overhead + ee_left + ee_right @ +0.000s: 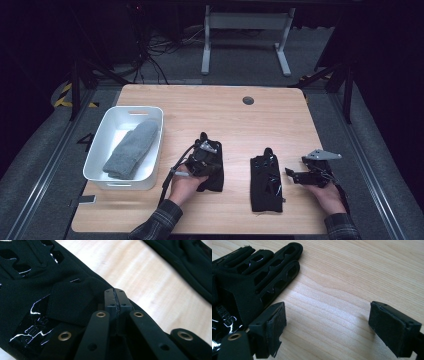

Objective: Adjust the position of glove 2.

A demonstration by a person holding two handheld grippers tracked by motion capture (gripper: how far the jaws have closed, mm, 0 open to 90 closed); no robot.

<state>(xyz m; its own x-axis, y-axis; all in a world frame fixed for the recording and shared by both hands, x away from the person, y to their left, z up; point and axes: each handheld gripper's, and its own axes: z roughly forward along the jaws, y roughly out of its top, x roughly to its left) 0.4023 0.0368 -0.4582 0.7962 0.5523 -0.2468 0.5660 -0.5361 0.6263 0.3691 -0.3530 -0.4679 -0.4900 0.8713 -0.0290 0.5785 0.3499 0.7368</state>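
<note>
Two black gloves lie flat on the wooden table [240, 120]. My left gripper [203, 137] rests over the left glove [216, 181], a hand gripping it from behind. In the left gripper view its jaws are pressed together [115, 293] just above the glove's back [37, 295], and I see no fabric between the pads. The right glove [265, 182] lies with its fingers pointing away from me. To its right my right gripper [295, 167] stands open and low over bare wood [327, 322], with nothing between the pads and that glove's fingers [262, 270] at its left.
A white bin [132, 108] stands at the table's left with a grey mitten [131, 149] inside. A round cable hole [248, 100] sits near the far edge. The second glove's edge [190, 262] crosses the upper right of the left gripper view.
</note>
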